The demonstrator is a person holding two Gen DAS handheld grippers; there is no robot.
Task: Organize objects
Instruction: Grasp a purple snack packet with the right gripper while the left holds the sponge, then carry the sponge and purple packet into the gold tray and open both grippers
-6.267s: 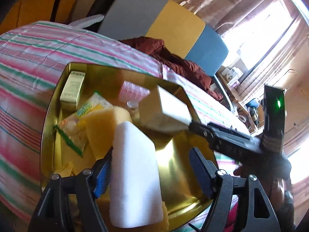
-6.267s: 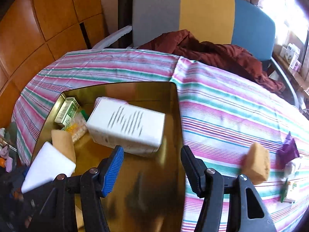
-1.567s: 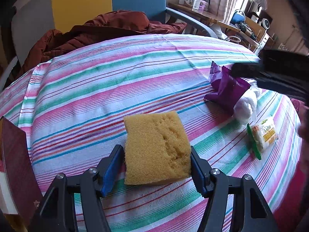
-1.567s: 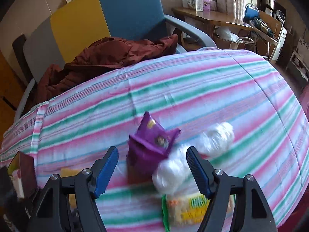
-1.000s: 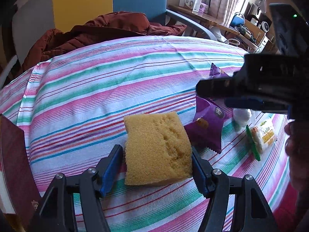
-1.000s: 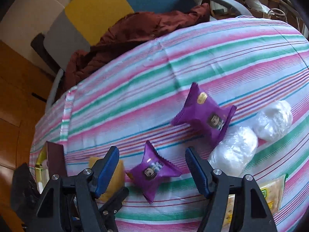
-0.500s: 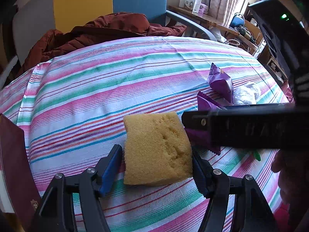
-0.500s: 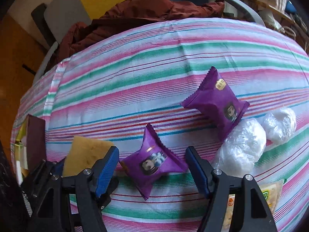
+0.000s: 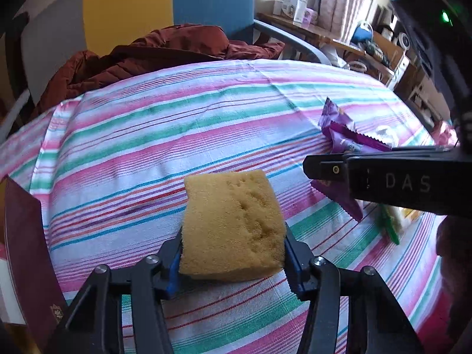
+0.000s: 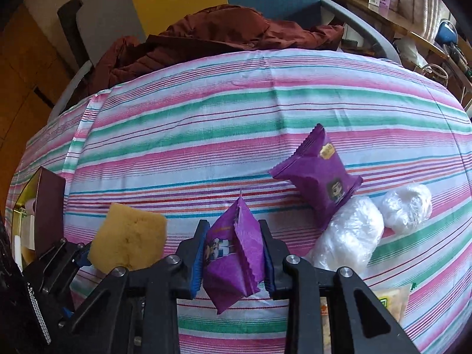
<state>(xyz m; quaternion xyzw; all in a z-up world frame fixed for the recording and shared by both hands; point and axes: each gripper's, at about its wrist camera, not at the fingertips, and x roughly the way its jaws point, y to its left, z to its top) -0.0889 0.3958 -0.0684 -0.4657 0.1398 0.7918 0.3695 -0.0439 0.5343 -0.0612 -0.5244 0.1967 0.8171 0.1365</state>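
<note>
Now | left gripper closing on yellow sponge, pads touching | right gripper clamped on purple packet, just right of sponge | lift both straight; box left of sponge probably the goal

A table with a striped pink, green and white cloth has on it a purple snack pack, two white plastic-wrapped lumps just beside the pack, a yellow-and-green packet near the edge, and a yellow sponge.
</note>
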